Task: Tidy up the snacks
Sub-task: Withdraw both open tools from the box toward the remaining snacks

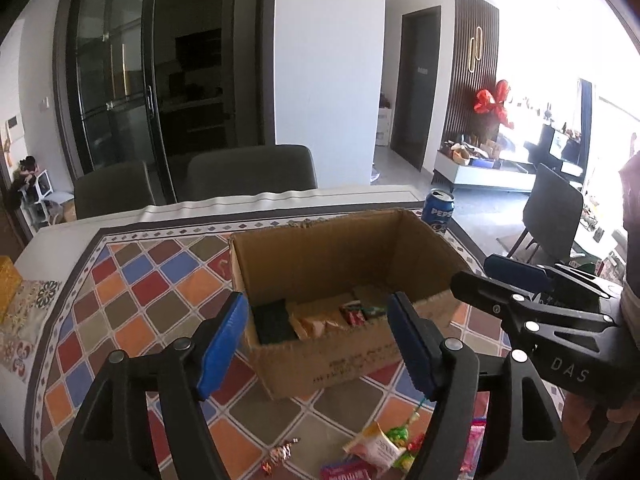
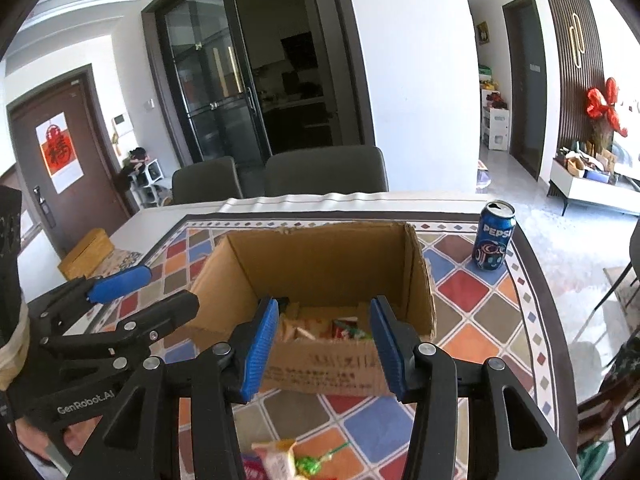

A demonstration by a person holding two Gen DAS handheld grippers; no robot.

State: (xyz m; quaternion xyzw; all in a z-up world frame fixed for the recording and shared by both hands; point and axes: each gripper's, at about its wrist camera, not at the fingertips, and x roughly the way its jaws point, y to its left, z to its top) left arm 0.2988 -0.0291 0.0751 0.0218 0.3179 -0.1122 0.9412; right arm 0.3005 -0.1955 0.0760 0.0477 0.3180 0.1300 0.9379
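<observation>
An open cardboard box (image 1: 348, 260) stands on the patterned tablecloth; it also shows in the right wrist view (image 2: 320, 264). Inside lie several snack packets (image 1: 320, 322), also seen in the right wrist view (image 2: 320, 326). Loose snacks (image 1: 376, 446) lie on the cloth in front of the box, near the bottom of the right wrist view (image 2: 292, 460) too. My left gripper (image 1: 320, 344) is open and empty, above the box's near wall. My right gripper (image 2: 324, 348) is open and empty, also over the near wall. Each gripper shows in the other's view, the right (image 1: 520, 280) and the left (image 2: 136, 288).
A blue Pepsi can (image 2: 493, 236) stands on the table right of the box, behind it in the left wrist view (image 1: 439, 208). A yellow box (image 2: 86, 252) sits at the table's left edge. Two grey chairs (image 2: 324, 170) stand behind the table.
</observation>
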